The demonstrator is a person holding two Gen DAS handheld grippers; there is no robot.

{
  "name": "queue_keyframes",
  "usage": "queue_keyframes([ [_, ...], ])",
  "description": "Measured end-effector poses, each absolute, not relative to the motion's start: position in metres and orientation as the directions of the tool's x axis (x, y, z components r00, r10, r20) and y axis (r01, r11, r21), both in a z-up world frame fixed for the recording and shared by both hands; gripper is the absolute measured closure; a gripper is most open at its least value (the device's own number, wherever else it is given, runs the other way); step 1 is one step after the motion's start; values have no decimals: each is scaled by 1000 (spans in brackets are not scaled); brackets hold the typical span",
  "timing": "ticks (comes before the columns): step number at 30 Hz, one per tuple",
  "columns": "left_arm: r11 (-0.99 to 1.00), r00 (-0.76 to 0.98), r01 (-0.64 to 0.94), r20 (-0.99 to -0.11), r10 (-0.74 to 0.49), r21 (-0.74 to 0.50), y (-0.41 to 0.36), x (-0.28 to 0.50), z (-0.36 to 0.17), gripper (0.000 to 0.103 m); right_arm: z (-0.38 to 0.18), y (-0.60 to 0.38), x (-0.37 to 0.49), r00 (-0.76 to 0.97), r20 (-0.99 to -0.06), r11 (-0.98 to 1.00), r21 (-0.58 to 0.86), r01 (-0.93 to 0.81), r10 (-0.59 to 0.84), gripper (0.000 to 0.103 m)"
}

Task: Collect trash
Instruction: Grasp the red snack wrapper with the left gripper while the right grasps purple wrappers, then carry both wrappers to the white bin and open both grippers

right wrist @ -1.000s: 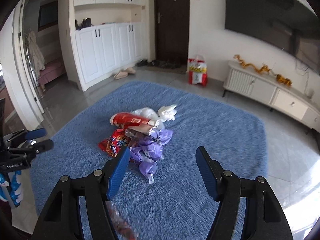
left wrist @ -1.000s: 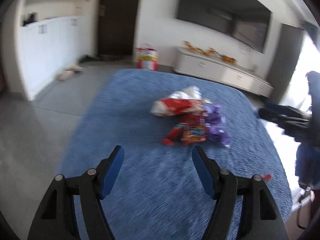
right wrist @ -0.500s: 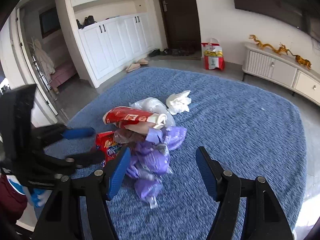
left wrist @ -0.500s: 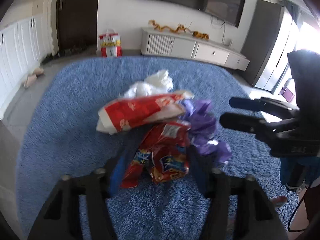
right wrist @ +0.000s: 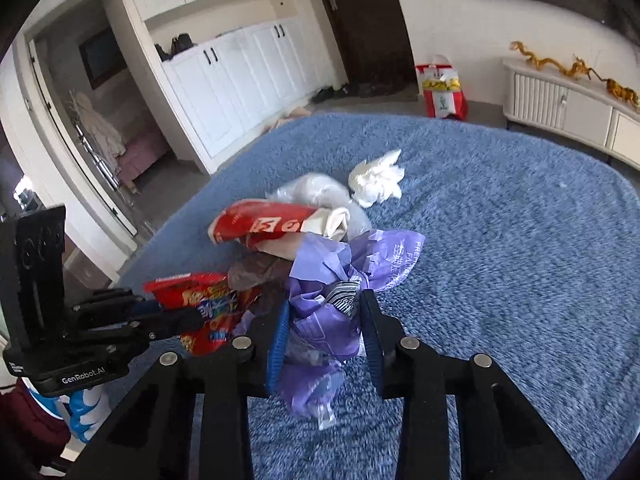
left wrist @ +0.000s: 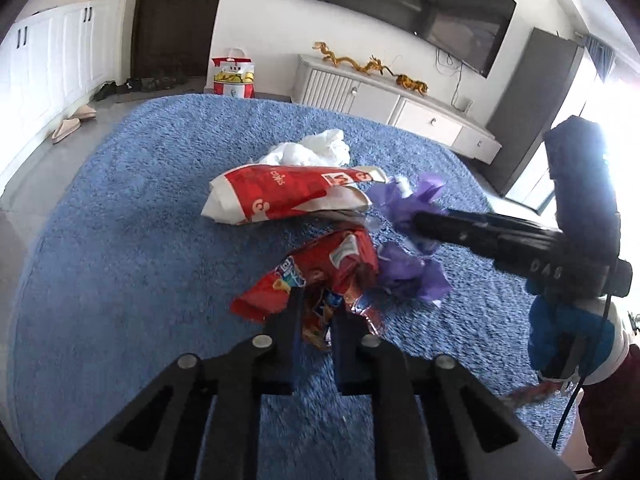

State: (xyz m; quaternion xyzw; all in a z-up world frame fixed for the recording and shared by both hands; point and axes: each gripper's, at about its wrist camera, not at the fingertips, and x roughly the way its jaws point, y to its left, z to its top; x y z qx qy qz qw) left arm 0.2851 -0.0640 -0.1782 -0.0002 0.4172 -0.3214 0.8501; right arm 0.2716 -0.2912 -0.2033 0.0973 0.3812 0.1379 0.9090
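between the left hand-held gripper [left wrist: 316, 320]'s just-closed jaws sits one red snack wrapper [left wrist: 320, 272], clamped; the right hand-held gripper [right wrist: 325, 334], jaws closing, clamps one purple plastic bag [right wrist: 332, 280]. both lie on a blue carpet [right wrist: 500, 260] beside one red-white bag [left wrist: 288, 194] and one white tissue wad [right wrist: 378, 178]. beyond: white cabinets [right wrist: 240, 68], dark door [left wrist: 176, 16], one wall tv [left wrist: 408, 12].

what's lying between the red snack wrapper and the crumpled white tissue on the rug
A long red and white chip bag on a clear plastic bag separates the red snack wrapper from the white tissue; the right wrist view shows it best.
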Motion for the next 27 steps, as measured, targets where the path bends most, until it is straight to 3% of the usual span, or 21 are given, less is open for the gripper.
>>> queue_keyframes([
  [14,820,558,491,-616,-555,-294,-16,220,-112,96,-134,-324,155,787,-571,967,218,-131,235,70],
  [27,780,596,582,-532,-602,-231,-32,140,-48,96,-90,-392,25,888,-454,977,213,29,73,70],
])
